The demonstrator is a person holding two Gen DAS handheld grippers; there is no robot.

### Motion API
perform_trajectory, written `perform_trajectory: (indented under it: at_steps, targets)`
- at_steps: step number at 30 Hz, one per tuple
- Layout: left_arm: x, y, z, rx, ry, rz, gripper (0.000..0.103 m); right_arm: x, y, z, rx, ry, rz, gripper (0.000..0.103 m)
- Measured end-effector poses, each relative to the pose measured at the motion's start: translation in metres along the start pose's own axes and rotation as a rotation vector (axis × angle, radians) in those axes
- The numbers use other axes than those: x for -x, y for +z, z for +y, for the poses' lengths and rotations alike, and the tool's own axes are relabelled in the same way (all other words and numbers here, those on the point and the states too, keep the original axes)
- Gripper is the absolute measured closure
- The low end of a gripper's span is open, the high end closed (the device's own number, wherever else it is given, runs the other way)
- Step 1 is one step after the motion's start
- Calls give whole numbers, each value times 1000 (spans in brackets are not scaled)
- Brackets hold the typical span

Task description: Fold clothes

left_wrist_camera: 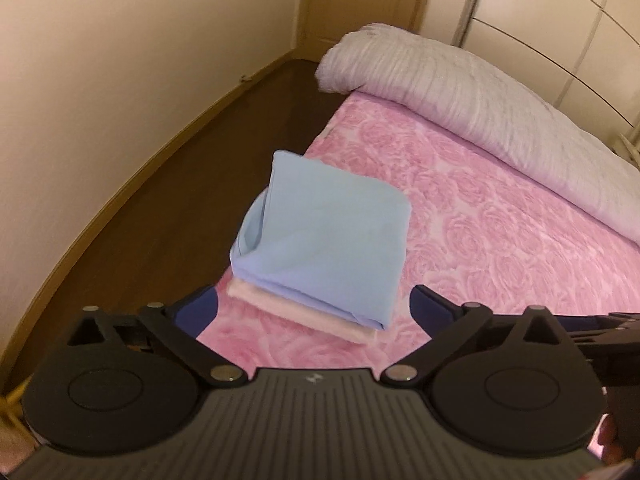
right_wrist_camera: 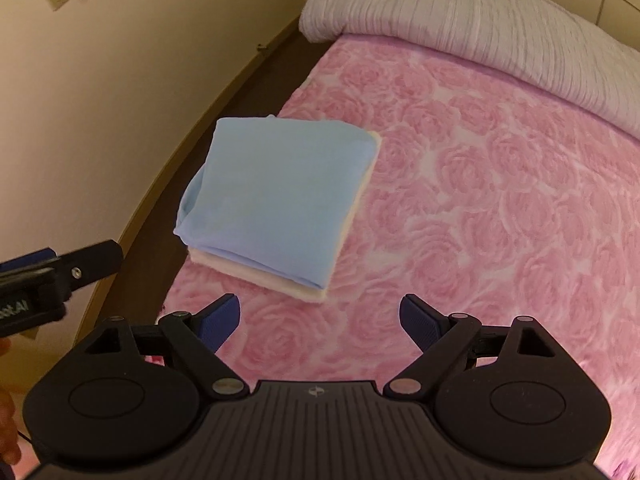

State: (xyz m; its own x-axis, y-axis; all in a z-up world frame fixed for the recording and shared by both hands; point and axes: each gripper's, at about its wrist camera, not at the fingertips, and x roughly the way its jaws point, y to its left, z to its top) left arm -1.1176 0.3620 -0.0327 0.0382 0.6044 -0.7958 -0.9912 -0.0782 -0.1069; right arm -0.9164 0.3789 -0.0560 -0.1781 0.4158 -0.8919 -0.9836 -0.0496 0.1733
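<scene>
While folded blue garment tops cream one, duvet beyond, floor beside

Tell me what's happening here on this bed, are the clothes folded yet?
A person holds two grippers above a pink rose-patterned bedspread. The left gripper and right gripper are both open and hold nothing. A folded light blue garment lies stacked on a folded cream garment near the bed's edge. Both pieces look folded; neither gripper touches them.

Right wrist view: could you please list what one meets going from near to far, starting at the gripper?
Open right gripper → cream folded cloth at the pile's bottom → light blue folded garment on top → pink rose-patterned bedspread → rolled grey-white ribbed duvet.
</scene>
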Motion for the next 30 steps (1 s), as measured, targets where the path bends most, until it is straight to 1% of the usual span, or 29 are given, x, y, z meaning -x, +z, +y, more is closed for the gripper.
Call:
perform_trajectory:
  at_steps: [3,7,9,11,17,19,23,28,30]
  targets:
    - [2,-11,-15,59,29,-2,1,5,0,-17,41,8,14,14]
    - [6,-29,-21,224,29,17,1,10,1,-35,92,15,32,14]
    - [8,-41,-18,308,9,30,1,13,0,-42,121,19,36,13]
    - [11,-51,-20,365,16,32,1,16,0,-48,150,21,41,13]
    - [24,-73,-41,396,91,8,1,17,-6,-61,229,42,68,13]
    - [27,-78,-52,379,135,1,1,18,-10,-64,255,51,78,13]
    - [34,-83,-71,351,193,-27,1,19,-15,-69,295,66,89,13]
    - [46,-91,-89,335,247,-77,1,20,-18,-77,326,83,91,13]
    - [48,-94,-91,357,247,-85,1,20,-20,-80,340,87,94,13]
